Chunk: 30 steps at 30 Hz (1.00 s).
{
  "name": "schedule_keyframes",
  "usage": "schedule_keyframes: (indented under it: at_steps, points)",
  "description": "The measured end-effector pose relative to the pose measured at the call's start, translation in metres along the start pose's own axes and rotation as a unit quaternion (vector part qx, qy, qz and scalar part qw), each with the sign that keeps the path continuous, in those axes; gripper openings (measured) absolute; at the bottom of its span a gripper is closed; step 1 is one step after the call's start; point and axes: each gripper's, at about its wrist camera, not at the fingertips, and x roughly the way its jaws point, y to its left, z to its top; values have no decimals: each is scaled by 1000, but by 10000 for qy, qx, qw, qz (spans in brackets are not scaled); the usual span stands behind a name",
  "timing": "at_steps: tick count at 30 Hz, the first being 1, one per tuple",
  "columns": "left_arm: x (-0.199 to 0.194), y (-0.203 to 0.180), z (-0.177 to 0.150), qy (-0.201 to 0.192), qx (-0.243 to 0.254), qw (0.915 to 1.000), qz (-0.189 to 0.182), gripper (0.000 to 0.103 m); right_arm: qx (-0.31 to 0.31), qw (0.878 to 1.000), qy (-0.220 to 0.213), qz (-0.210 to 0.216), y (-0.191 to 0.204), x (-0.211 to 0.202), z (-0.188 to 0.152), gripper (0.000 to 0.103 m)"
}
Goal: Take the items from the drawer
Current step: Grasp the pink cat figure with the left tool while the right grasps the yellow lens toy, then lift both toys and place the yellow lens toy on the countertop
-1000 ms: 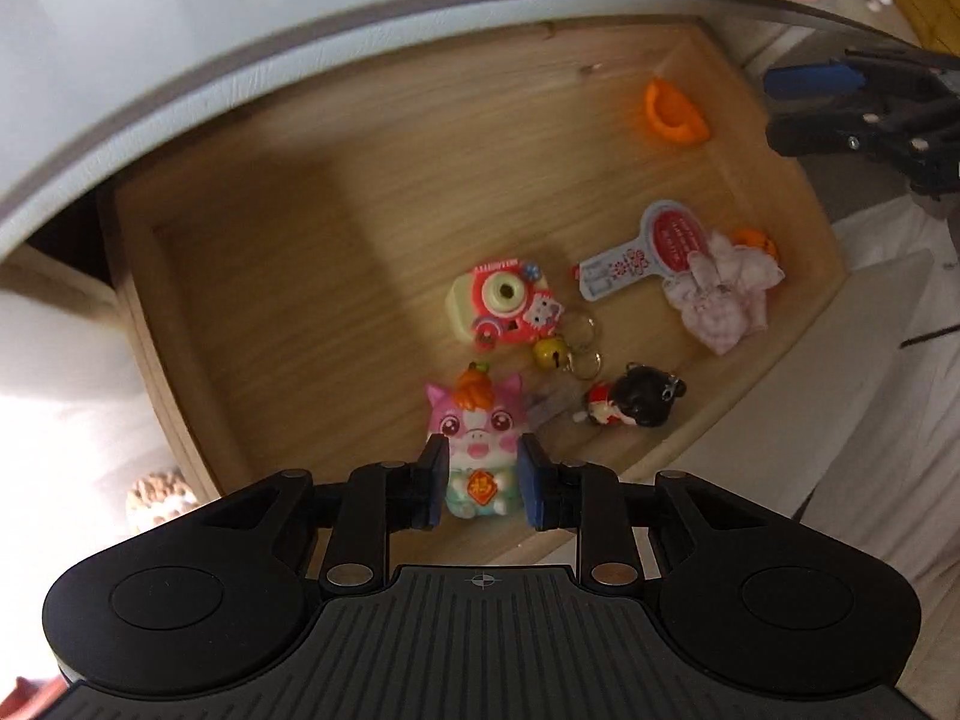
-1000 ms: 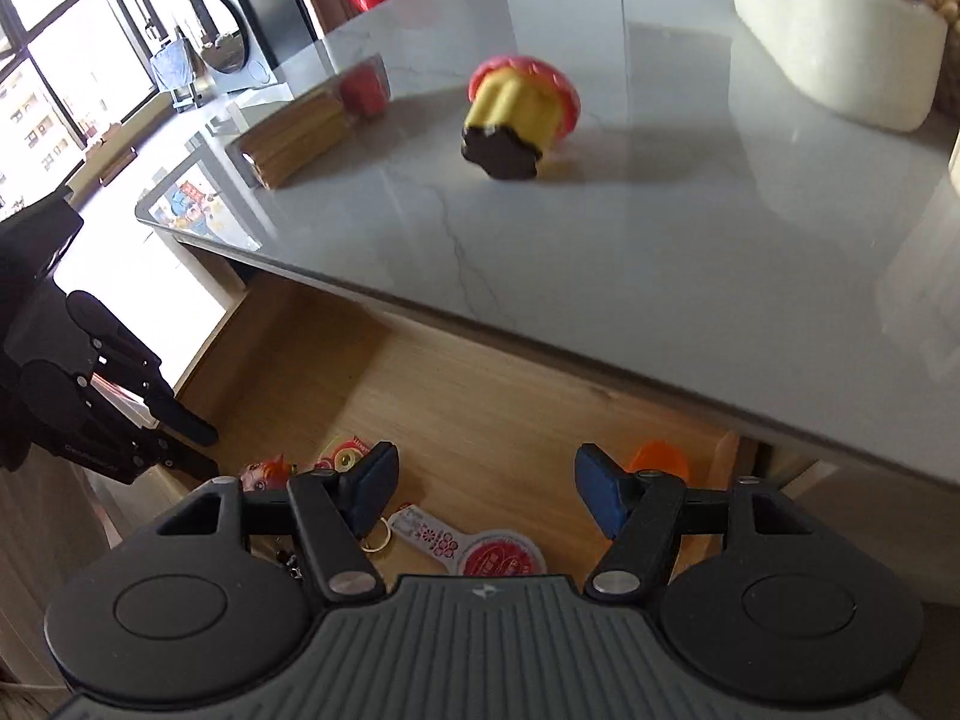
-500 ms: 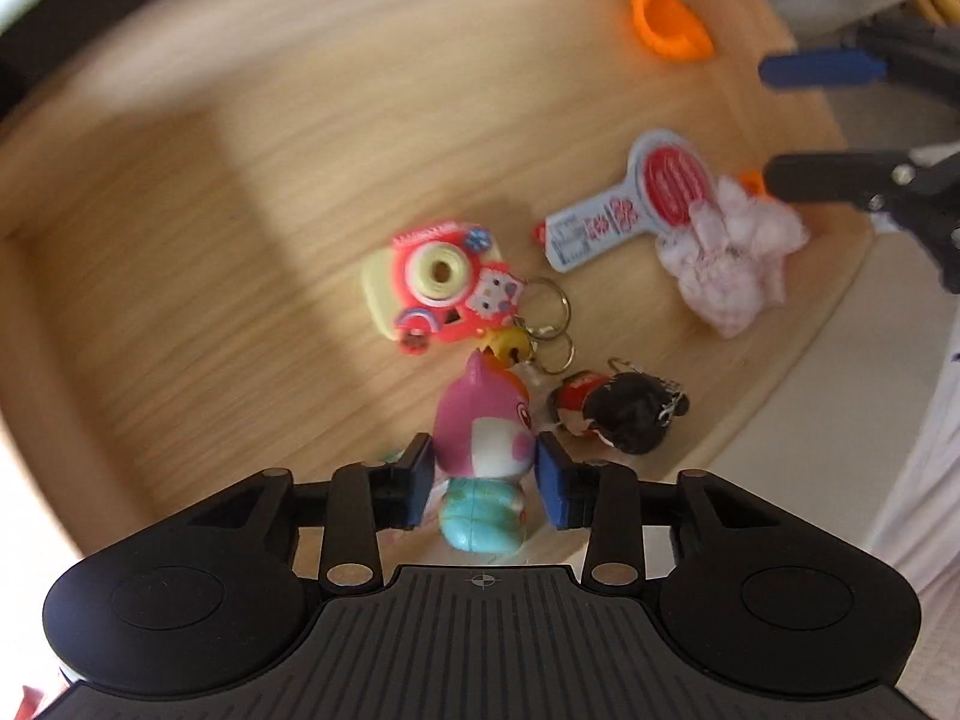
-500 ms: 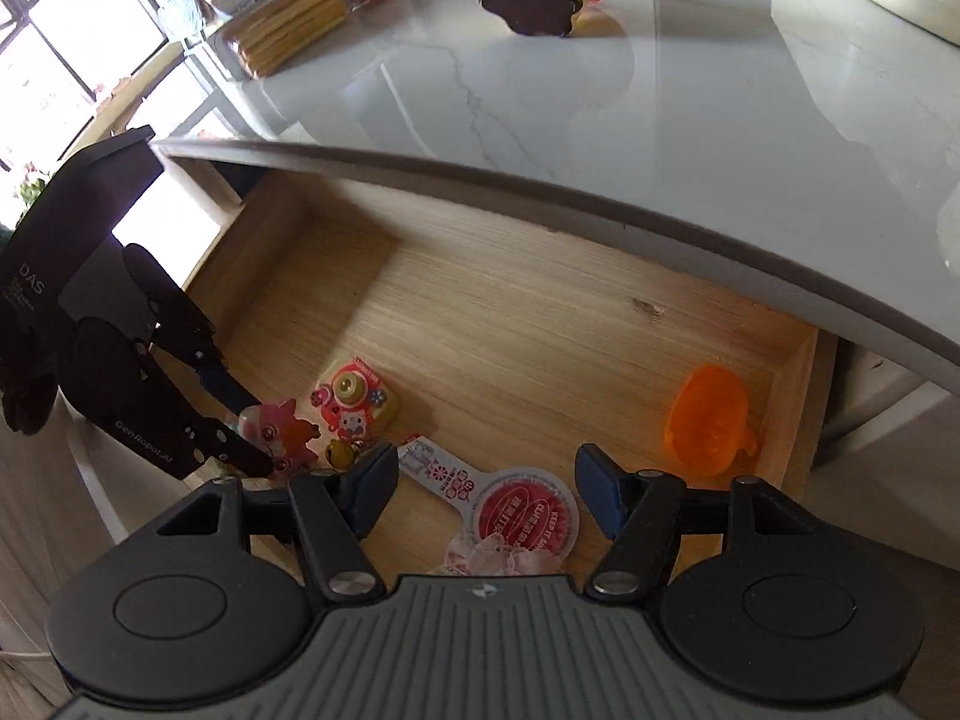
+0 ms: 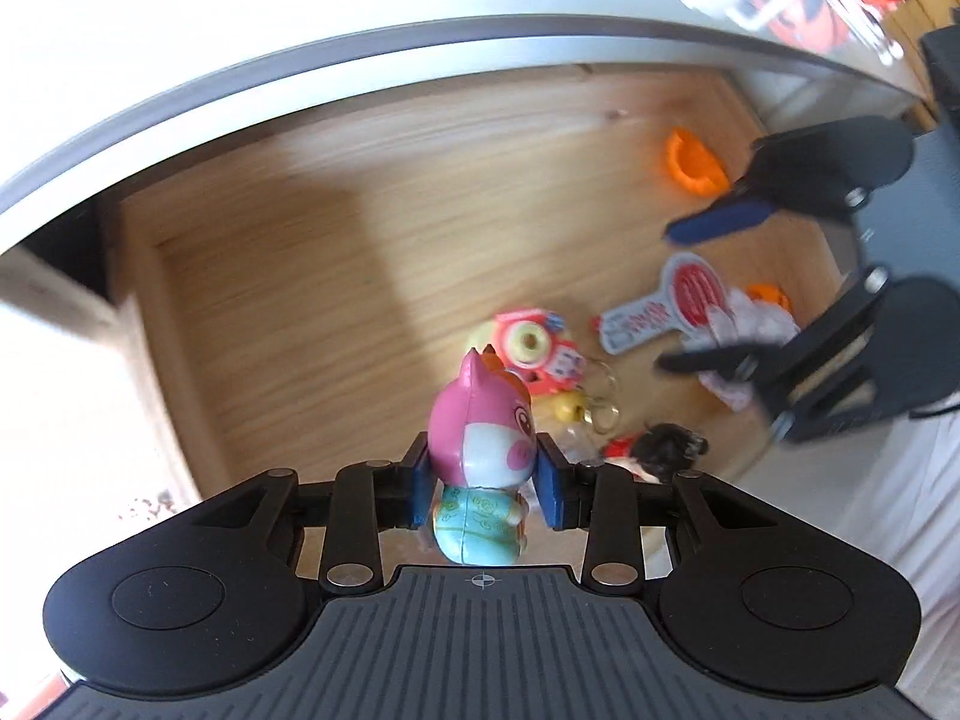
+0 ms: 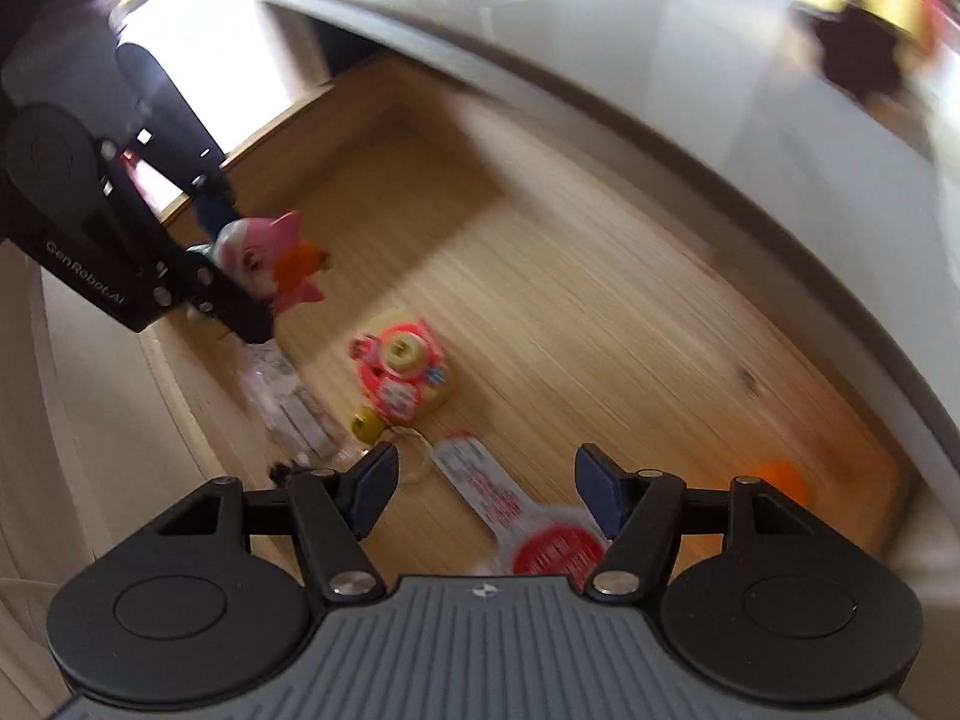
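Note:
The open wooden drawer (image 5: 288, 276) sits under a grey tabletop. My left gripper (image 5: 485, 489) is shut on a pink pig figure (image 5: 480, 420) in a teal outfit, held above the drawer's near edge; the same pig figure (image 6: 270, 258) shows in the right wrist view. My right gripper (image 6: 486, 489) is open, low over a red-and-white paddle tag (image 6: 516, 516). Still on the drawer floor are a pink toy camera (image 6: 402, 372), a yellow bell keychain (image 6: 366, 423), an orange cup (image 5: 693, 165), a dark-haired doll (image 5: 660, 444) and a white cloth piece (image 5: 744, 324).
The grey tabletop (image 6: 660, 48) overhangs the drawer's back. A yellow and dark cupcake toy (image 6: 864, 18) lies on it. Clear plastic wrap (image 6: 288, 396) lies near the drawer's left front. White cloth (image 5: 840, 540) hangs beside the drawer front.
My left gripper closed on the pink pig and lifted it off the drawer floor. My right gripper dropped from above the tabletop into the drawer, over the paddle tag, staying open.

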Motion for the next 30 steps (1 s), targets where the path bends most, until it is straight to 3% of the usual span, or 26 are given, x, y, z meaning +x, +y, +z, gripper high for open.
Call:
schedule_keyframes:
  at_steps: [5,9,16,19,25,30]
  points:
    - [-6,17,-5,-162,-258,9995,99,38,-628,9973,366,109,34,35,40,66]
    - [-5,30,-10,-276,-619,9976,107,38,-1095,9929,455,10,55,51,53,66]
    - [-13,42,-18,-478,-805,9956,86,38,-1028,9916,762,-166,53,79,64,65]
    - [-11,45,-21,-426,-857,9953,128,38,-961,9911,918,-82,52,89,65,60]
    - [-4,33,-18,-403,-636,9969,242,38,-942,9914,912,54,59,87,69,47]
    - [-2,10,-13,-345,22,9993,148,38,-701,9954,652,60,48,49,54,44]
